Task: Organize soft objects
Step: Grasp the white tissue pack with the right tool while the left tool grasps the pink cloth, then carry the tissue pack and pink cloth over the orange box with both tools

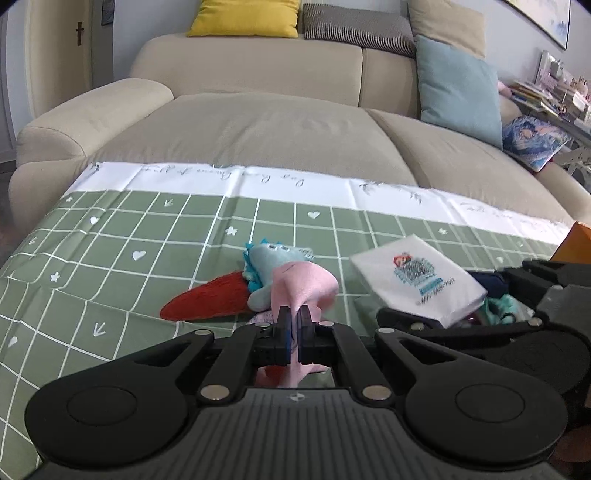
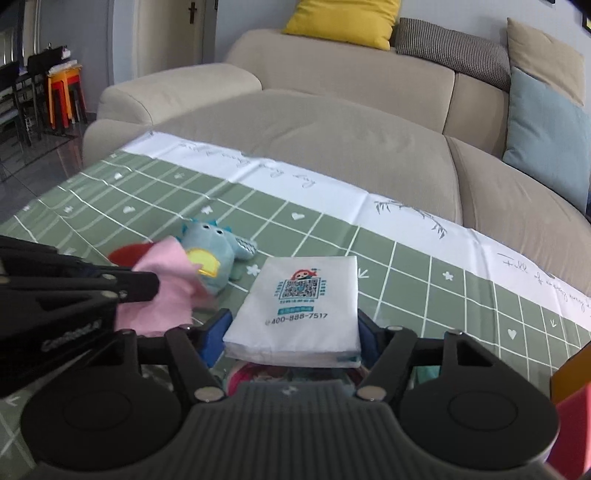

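— What have your left jaws got?

— My left gripper (image 1: 294, 334) is clamped tight on a pink cloth (image 1: 301, 284); the fabric bunches up between the blue pads at lower centre of the left view and hangs down below them. Seen from my right wrist, the same cloth sits at left of frame, under the left gripper's black arm.

— And the right one?

— My right gripper (image 2: 293, 334) has its jaws spread wide, one on each side of a white tissue pack (image 2: 301, 306) printed with a QR code. Its near end lies between the blue pads at lower centre. I cannot tell whether the pads press on it.

— What lies beyond?

— Just past the pink cloth, a blue plush dinosaur (image 2: 212, 254) with a yellow belly patch lies on the green checked tablecloth (image 2: 424, 280), touching a red plush piece (image 1: 207, 301) at its left. The table ends at the cloth's white border. Behind it stands a beige sofa (image 1: 258, 129) with a yellow cushion (image 1: 245, 16) at the top and a pale blue cushion (image 1: 460, 88) at upper right.
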Demonstrator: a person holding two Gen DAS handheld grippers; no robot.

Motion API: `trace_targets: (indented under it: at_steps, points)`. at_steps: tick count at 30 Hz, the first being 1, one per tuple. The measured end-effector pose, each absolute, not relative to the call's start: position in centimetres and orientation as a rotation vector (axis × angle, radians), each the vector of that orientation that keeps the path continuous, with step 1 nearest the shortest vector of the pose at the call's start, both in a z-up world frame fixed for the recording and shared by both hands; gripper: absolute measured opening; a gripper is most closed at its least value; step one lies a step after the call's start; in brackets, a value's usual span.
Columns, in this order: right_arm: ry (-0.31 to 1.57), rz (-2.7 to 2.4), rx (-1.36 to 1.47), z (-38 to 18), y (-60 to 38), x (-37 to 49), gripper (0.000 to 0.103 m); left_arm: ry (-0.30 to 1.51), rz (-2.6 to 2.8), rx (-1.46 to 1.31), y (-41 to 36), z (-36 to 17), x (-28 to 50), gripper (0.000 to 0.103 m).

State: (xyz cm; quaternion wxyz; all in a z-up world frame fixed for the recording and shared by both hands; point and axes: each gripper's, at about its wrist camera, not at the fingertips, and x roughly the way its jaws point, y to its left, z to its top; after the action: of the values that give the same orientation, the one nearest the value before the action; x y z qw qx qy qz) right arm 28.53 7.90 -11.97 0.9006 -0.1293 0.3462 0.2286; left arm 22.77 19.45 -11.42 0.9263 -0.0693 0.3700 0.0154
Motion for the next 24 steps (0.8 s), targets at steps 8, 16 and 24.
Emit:
trace_targets:
  at_steps: [8, 16, 24]
  points:
    - [0.658, 0.499, -0.237, -7.8, 5.5, 25.3, 0.065, 0.705, 0.030, -0.146, 18.4, -7.6, 20.4, 0.002]
    - [0.686, 0.536, -0.202, -5.2, 2.2, 20.0, 0.065, 0.710, -0.010, -0.175, 16.0, -4.9, 16.1, 0.002]
    - [0.729, 0.569, -0.185, -3.6, -2.8, 13.3, 0.065, 0.775, -0.089, -0.141, 12.4, -4.6, 11.5, 0.002]
